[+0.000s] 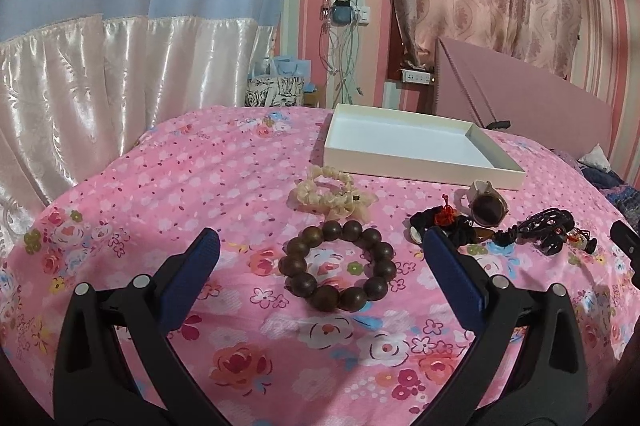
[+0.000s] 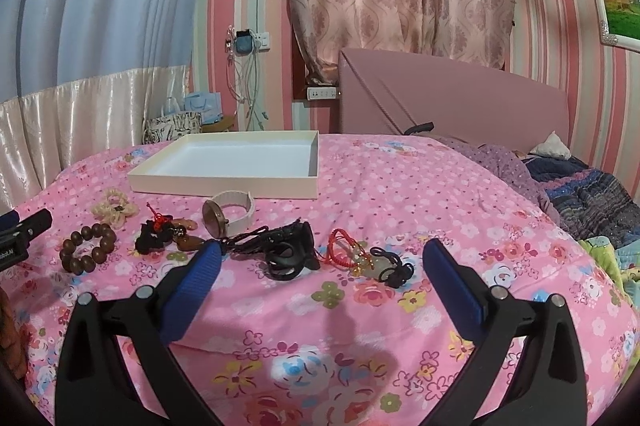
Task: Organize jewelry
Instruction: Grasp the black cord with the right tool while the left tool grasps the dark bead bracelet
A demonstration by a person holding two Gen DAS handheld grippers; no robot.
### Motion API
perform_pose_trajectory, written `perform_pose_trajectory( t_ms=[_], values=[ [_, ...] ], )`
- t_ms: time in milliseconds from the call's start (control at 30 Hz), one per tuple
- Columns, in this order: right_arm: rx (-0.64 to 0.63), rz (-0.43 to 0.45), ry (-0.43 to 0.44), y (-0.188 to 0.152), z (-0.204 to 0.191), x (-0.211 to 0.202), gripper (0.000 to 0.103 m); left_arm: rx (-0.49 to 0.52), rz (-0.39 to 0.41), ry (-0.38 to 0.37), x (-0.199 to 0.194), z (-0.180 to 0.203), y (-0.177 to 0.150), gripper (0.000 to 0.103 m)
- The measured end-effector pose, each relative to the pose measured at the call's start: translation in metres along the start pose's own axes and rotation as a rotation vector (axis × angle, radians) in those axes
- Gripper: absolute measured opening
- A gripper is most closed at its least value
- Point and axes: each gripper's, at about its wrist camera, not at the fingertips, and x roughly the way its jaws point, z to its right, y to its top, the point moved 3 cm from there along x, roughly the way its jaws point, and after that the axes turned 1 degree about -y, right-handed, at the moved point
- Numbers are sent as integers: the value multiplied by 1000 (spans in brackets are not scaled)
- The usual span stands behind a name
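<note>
A brown wooden bead bracelet (image 1: 338, 265) lies on the pink floral bedspread between the open fingers of my left gripper (image 1: 320, 242). Behind it lie a cream bead bracelet (image 1: 330, 191), a watch with a pale strap (image 1: 486, 203), a black cord pendant with a red knot (image 1: 444, 222) and black corded pieces (image 1: 548, 230). An empty white shallow box (image 1: 420, 167) sits beyond. My right gripper (image 2: 322, 252) is open above the bedspread, near black cords (image 2: 288, 250), a red string charm (image 2: 346, 246) and a pale stone pendant (image 2: 382, 262). The box (image 2: 224, 181), watch (image 2: 230, 211) and brown bracelet (image 2: 86, 246) also show in the right wrist view.
A pink headboard (image 2: 460, 101) and purple and dark bedding (image 2: 580, 185) lie at the right. Curtains hang behind. Gift bags (image 1: 276, 85) stand past the bed's far edge. The left gripper's body (image 2: 20, 230) shows at the left edge of the right wrist view.
</note>
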Motion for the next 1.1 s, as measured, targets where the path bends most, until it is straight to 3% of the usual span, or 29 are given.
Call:
perform_pose_trajectory(
  t_ms=[433,733,800,867,1100],
  values=[
    [11,-63,42,-3,0,10,100,-28,-26,-7,5,-4,-1,100],
    [59,-108,195,-1,-3,25,60,-126,-93,-75,21,-21,0,100],
    [64,-131,221,0,-9,34,57,-111,-84,-48,21,-25,4,100],
    [66,-142,236,1,-13,40,46,-96,-90,-37,26,-27,6,100],
    [101,-212,222,1,-15,69,41,-10,-130,22,50,-28,11,100]
  ],
)
